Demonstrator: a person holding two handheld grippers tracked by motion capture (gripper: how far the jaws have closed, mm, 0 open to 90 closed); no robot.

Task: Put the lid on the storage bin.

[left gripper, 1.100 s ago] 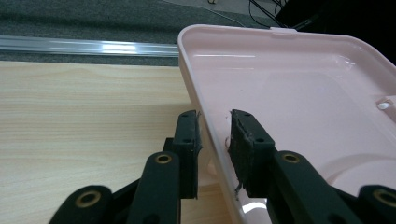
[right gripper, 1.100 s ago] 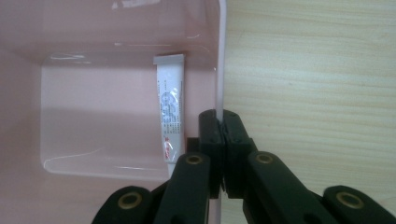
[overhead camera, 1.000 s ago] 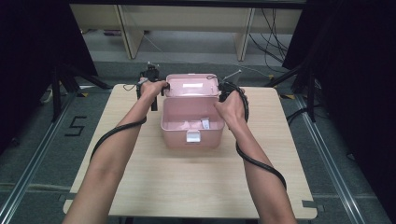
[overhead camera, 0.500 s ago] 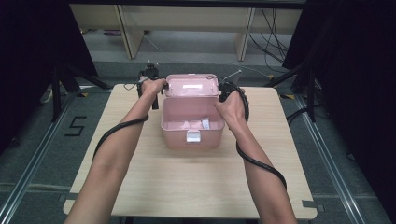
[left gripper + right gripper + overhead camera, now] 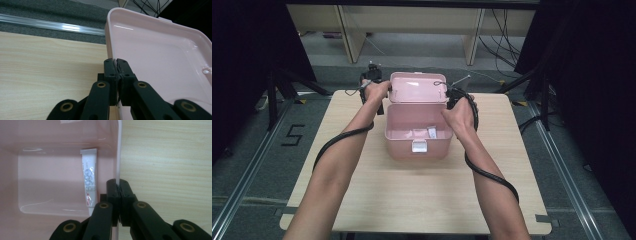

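- Pink storage box (image 5: 418, 140): it stands near the middle of the wooden table (image 5: 362, 200), its latch side toward the person, with the lid (image 5: 418, 89) hinged at the far edge and standing raised, leaning slightly back.
- Left gripper (image 5: 117, 65): its jaws are pressed together on the side rim of the raised lid, which runs between them in the left gripper view; the glossy inner face of the lid spreads to the right of the jaws.
- Right gripper (image 5: 119, 185): its jaws are closed on the thin right-hand wall (image 5: 118, 150) of the box body, one jaw inside the box and one outside over the table.
- Contents: a small white tube (image 5: 89, 182) lies on the box floor just beside the gripped wall; in the high view a few pale items rest inside, too small to identify.
- Step in hand (judgement): the box is held open and steadied, one gripper controlling the lid, the other anchoring the body; whether the lid is on its way up or down cannot be read from this moment.
- Next move (judgement): any swing of the lid calls for a smooth arc about the far hinge while the right gripper keeps the body from sliding; that gripper must leave the wall before the lid can seat.
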